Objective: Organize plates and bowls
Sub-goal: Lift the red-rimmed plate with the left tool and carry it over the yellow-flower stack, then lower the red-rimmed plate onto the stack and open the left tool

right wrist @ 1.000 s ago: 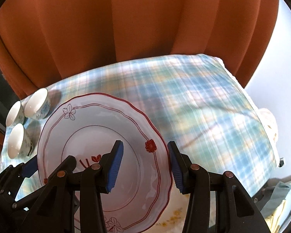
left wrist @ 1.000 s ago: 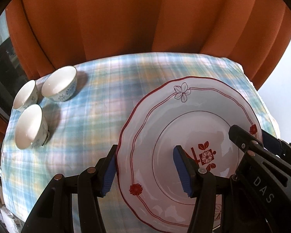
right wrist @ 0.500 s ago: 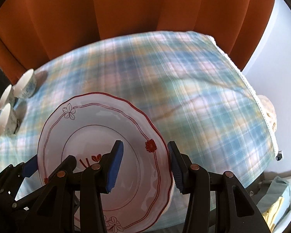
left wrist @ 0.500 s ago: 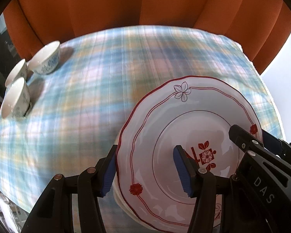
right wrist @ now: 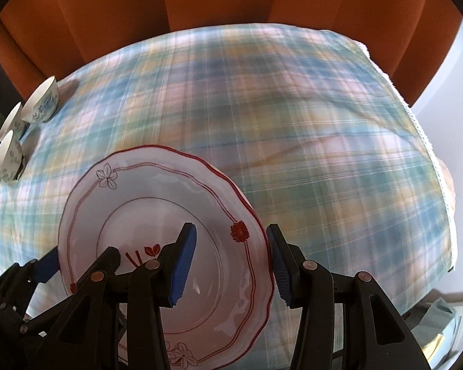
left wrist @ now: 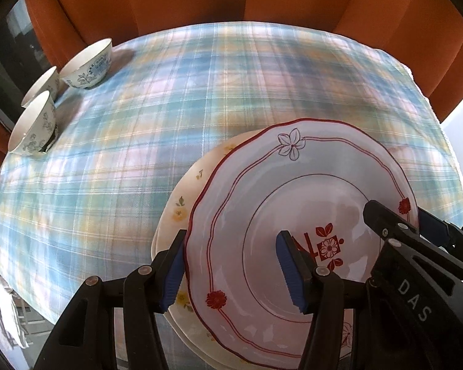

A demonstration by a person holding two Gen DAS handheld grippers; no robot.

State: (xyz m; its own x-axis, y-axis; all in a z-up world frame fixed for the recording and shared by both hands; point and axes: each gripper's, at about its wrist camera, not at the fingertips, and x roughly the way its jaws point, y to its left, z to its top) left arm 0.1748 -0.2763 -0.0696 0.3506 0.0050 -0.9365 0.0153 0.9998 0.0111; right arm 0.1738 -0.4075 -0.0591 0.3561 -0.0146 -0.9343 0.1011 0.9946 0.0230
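A white plate with red trim and red flowers is held at two sides. My left gripper is shut on its left rim, one pad under the edge and one on the plate's face. My right gripper is shut on the right rim of the same plate. Beneath the plate, and showing past its left edge, lies a cream plate with yellow flowers on the plaid tablecloth. I cannot tell whether the two plates touch. Three white bowls with blue patterns stand at the table's far left corner.
Orange curtains hang behind the table. The cloth's lace edge marks the right side of the table, with a folded cloth lower down beyond it. The bowls sit close to the left table edge.
Both grippers have come down with the red-trimmed plate, tilting more steeply toward the table. The cream plate now shows under its left edge. The grips look unchanged.
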